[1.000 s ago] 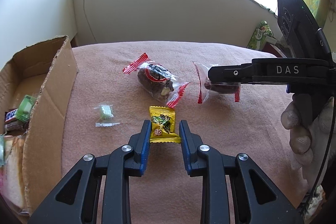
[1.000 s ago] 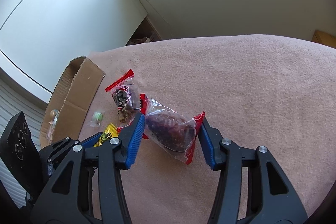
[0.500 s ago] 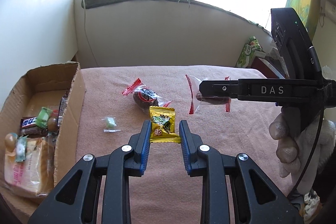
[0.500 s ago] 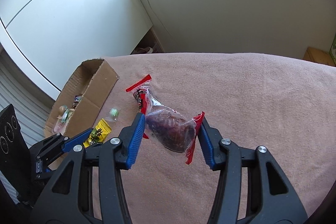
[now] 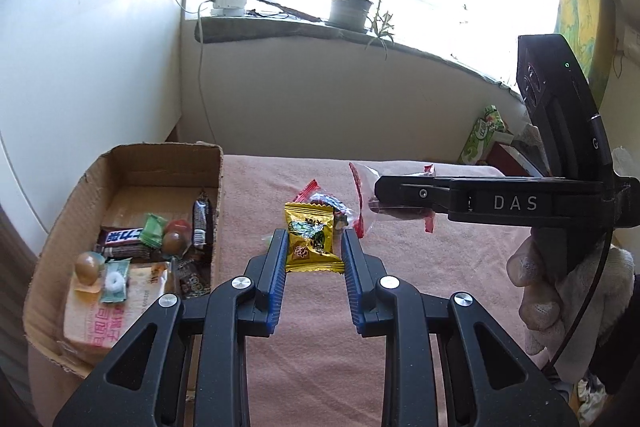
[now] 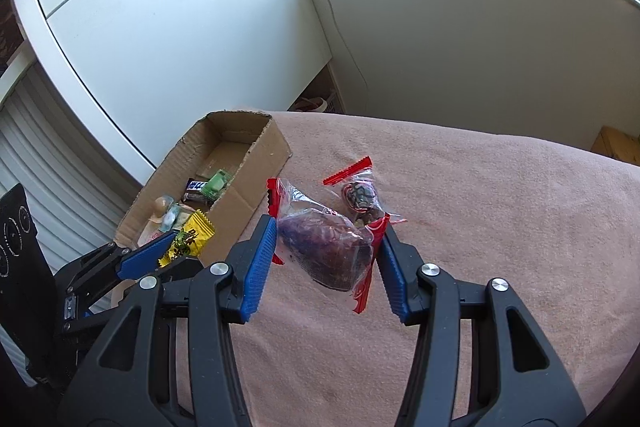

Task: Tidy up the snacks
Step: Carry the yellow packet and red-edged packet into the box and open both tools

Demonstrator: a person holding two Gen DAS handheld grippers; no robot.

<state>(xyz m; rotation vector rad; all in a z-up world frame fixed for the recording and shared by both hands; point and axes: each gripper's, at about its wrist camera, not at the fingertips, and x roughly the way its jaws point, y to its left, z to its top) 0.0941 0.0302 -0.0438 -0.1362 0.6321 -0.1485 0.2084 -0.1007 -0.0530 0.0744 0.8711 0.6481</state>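
My left gripper is shut on a yellow candy packet and holds it in the air above the pink cloth; the same yellow candy packet shows in the right wrist view. My right gripper is shut on a clear red-edged bag of dark snack, also lifted off the cloth; this bag shows in the left wrist view. A second red-edged snack bag still lies on the cloth. The cardboard box at the left holds several wrapped snacks.
The pink cloth covers the table. A white cabinet stands behind the box. A windowsill with a potted plant and a power strip runs along the back wall. A green packet stands at the far right. A gloved hand holds the right gripper.
Both grippers have risen off the cloth with their packets and pulled back toward me. The box now shows its whole inside, and the small green candy on the cloth has dropped out of sight.
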